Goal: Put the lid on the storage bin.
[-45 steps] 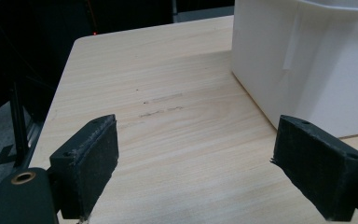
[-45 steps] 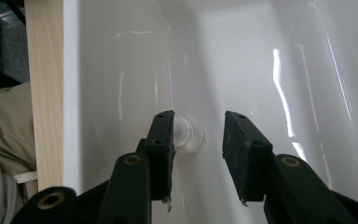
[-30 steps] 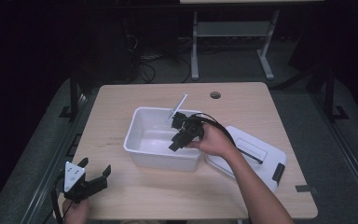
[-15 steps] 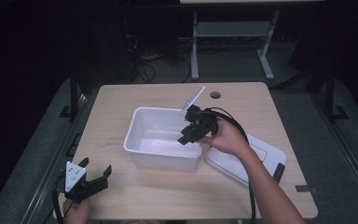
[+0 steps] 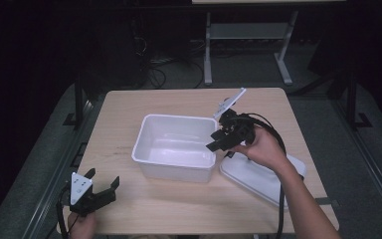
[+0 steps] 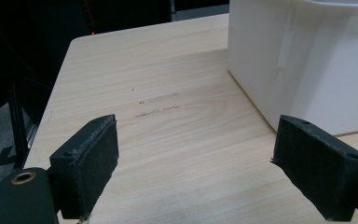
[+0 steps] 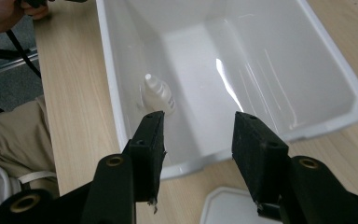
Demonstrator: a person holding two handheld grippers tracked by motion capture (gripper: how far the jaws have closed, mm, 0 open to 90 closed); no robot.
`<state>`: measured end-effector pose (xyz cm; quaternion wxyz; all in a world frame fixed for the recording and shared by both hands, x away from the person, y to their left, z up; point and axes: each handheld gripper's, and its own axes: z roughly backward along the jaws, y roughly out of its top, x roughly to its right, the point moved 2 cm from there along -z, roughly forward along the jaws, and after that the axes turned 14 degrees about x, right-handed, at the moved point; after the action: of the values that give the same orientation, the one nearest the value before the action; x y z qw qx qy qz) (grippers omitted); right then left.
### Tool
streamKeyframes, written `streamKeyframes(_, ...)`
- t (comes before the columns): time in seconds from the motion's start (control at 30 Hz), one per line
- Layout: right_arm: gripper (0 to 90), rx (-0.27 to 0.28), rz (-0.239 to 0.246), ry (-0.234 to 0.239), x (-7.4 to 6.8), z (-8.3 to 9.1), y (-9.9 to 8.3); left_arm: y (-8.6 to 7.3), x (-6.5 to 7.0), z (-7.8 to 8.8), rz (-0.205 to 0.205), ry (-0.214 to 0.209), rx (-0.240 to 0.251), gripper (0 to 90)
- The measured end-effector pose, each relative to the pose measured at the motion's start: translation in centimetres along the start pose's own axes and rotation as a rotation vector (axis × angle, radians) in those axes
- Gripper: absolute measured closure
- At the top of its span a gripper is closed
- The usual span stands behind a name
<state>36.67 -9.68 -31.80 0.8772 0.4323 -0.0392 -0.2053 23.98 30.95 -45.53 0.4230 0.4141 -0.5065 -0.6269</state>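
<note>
While the white tub (image 5: 176,147) stands near the middle of the wooden table (image 5: 129,109), the right gripper (image 5: 218,141) hangs over the tub's right rim, held in the person's right hand (image 5: 258,148) with its cable looping back along the forearm. Its jaws have just been opening and now stand parted with nothing between them; in the right gripper view they point down over the tub's near edge. Inside the tub lies a small white bottle (image 7: 158,93), tipped on its side against one long wall and well clear of the pads. Just beside the tub, on its right and touching its lower corner, lies the white lid (image 5: 261,174), flat on the table under the right wrist. Well apart from the tub, toward its lower left at the table's front edge, the left gripper (image 5: 102,185) rests in the left hand (image 5: 79,225), its fingers (image 6: 88,161) spread wide and empty. From the left gripper view, the tub's outer wall rises just beyond the right pad, not touching it.
</note>
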Motion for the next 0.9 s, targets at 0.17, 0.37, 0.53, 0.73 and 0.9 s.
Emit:
streamKeyframes(0.17,51.0,0.005,-0.006,-0.025,0.3,1.1,-0.8,0.0,0.0,0.0,0.000,0.000,0.001,13.0)
streamKeyframes(0.37,49.7,0.028,-0.037,-0.057,0.7,2.8,-2.4,0.0,0.0,-0.1,-0.002,0.002,-0.002,13.0)
streamKeyframes(0.53,48.8,0.037,-0.054,-0.074,1.0,3.5,-3.6,0.0,-0.1,0.0,-0.005,0.004,-0.002,13.0)
streamKeyframes(0.73,47.9,0.024,-0.090,-0.104,1.8,4.1,-5.9,-0.1,0.0,-0.1,-0.003,0.007,-0.001,13.0)
streamKeyframes(0.9,47.7,0.012,-0.120,-0.128,2.4,4.3,-8.0,-0.1,0.1,-0.1,-0.010,0.004,-0.004,13.0)
